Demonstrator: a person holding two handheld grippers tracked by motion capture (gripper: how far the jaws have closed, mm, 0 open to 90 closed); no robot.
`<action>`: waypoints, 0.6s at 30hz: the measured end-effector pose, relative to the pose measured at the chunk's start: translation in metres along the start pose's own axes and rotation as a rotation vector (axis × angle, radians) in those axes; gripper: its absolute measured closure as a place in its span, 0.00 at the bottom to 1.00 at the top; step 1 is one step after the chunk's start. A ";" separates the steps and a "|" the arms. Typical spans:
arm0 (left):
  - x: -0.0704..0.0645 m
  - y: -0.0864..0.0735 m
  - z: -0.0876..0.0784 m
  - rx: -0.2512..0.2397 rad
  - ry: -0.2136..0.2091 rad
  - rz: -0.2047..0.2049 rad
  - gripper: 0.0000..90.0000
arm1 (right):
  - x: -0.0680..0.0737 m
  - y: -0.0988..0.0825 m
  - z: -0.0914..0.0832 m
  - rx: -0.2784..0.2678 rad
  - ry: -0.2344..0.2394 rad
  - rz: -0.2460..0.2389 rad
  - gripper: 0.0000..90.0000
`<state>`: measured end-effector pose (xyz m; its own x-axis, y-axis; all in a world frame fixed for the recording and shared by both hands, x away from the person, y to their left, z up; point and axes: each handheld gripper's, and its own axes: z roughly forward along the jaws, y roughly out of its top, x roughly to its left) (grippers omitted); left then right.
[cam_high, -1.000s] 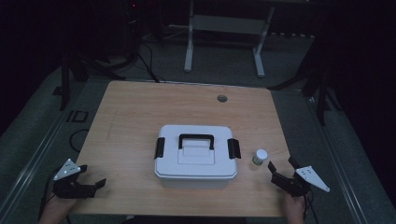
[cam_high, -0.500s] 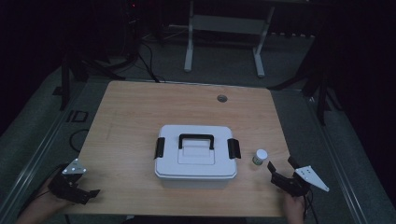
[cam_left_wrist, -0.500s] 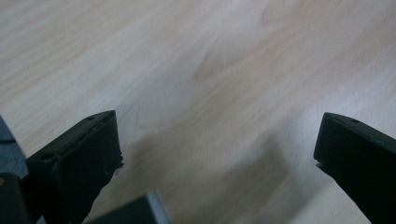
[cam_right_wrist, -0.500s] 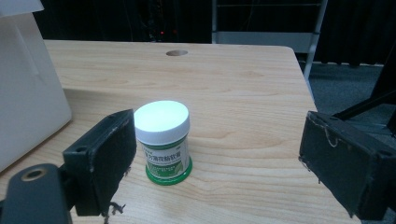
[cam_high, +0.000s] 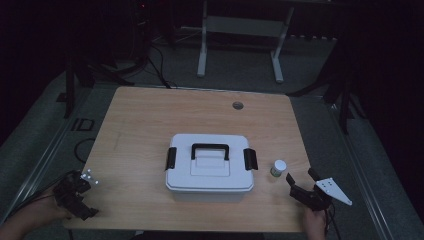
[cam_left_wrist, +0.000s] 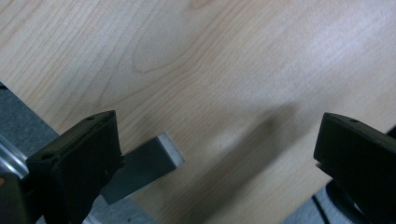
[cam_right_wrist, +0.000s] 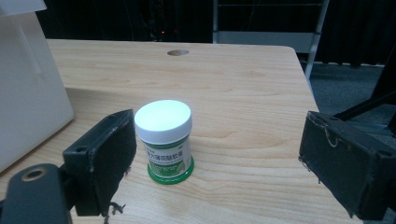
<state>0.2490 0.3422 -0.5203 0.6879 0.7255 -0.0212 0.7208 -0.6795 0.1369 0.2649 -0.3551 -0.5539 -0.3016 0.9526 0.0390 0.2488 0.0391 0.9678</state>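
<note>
Black right gripper (cam_high: 300, 183) low, jaws wide, near jar (cam_high: 279, 168)

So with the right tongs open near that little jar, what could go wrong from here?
1. The jar sits close to one jaw of the right tongs, not midway between them; closing now could push or tip it.
2. The box stands close beside the jar, so a jaw may bump the box on the way in.
3. The left tongs hang open at the table edge, too far to steady anything.
</note>
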 end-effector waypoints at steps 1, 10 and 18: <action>0.000 0.001 0.000 0.020 -0.002 -0.004 0.00 | 0.000 0.000 0.000 0.001 0.001 0.001 0.12; -0.001 0.014 -0.004 0.176 -0.003 0.005 0.00 | 0.000 0.000 0.000 0.000 0.003 0.003 0.12; -0.009 0.029 -0.013 0.149 -0.077 0.019 0.00 | -0.001 0.000 0.000 -0.001 0.005 0.010 0.12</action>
<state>0.2627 0.3180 -0.5029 0.7017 0.7059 -0.0970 0.7085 -0.7056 -0.0102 0.2650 -0.3558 -0.5540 -0.3033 0.9516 0.0503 0.2512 0.0290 0.9675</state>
